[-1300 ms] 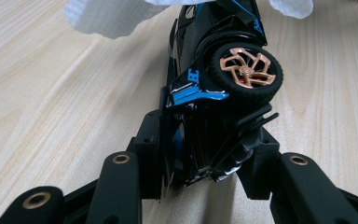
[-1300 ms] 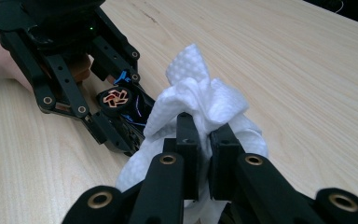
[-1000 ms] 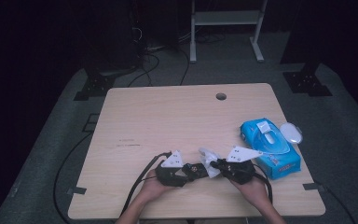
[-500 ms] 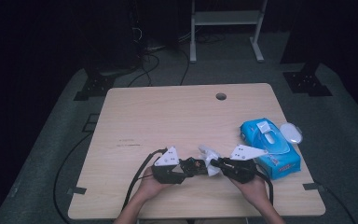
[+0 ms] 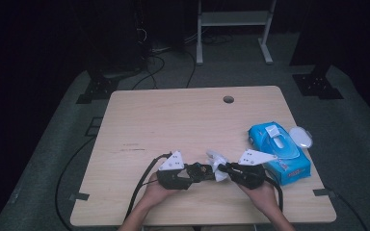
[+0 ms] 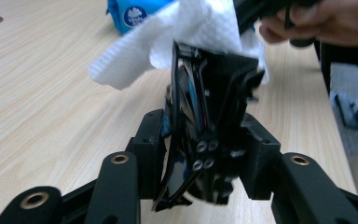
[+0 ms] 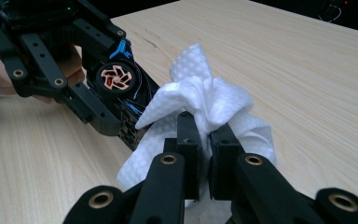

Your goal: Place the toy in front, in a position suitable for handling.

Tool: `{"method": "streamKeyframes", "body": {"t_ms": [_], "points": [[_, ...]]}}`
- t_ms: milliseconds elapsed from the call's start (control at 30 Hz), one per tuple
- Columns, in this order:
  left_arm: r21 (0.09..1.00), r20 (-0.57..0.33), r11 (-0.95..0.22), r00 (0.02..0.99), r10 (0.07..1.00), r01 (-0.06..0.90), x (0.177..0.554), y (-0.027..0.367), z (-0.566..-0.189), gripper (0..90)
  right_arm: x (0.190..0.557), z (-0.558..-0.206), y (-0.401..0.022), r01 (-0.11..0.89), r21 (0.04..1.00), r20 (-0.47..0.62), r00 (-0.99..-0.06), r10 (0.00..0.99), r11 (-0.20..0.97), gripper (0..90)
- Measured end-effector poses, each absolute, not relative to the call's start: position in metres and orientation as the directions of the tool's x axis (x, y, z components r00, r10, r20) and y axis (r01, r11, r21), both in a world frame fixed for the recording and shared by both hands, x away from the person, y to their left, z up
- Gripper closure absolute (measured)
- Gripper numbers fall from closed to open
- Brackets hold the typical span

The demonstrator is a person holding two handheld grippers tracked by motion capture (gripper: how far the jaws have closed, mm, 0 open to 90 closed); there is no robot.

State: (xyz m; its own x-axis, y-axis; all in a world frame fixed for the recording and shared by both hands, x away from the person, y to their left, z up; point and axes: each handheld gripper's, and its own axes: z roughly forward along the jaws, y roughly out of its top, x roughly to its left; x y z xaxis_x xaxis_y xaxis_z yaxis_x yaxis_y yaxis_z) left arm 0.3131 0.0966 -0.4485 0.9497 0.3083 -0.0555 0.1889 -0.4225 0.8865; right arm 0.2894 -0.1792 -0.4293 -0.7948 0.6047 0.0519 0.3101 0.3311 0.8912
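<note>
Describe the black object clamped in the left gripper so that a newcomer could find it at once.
Start at the wooden table and go to its near edge, where two hands meet. The small black fan part sits between the left gripper jaws, with a copper-coloured rotor, touching the white tissue.

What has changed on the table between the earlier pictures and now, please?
Very little. The left gripper holds the small black fan part, and its jaws have just been opening slightly with the part between them. The right gripper keeps its jaws shut on the white tissue, pressed against the part. The blue tissue pack and the white lid beside it lie as before.
</note>
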Motion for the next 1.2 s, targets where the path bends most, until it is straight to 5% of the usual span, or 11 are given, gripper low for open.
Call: {"method": "streamKeyframes", "body": {"t_ms": [500,900,1200], "points": [[0.936,-0.089,-0.302,0.950,0.300,0.183,0.311,0.104,-0.432,57.7,0.289,-0.434,-0.174,0.333,0.887,0.091,-0.805,0.586,0.319,84.7],[0.919,-0.042,-0.365,0.960,0.276,0.145,0.312,0.097,-0.418,57.6,0.288,-0.398,-0.181,0.272,0.947,0.144,-0.835,0.531,0.171,84.6],[0.896,0.000,-0.429,0.967,0.255,0.113,0.312,0.084,-0.408,57.6,0.287,-0.378,-0.154,0.189,0.949,0.045,-0.875,0.482,0.253,84.5]]}}
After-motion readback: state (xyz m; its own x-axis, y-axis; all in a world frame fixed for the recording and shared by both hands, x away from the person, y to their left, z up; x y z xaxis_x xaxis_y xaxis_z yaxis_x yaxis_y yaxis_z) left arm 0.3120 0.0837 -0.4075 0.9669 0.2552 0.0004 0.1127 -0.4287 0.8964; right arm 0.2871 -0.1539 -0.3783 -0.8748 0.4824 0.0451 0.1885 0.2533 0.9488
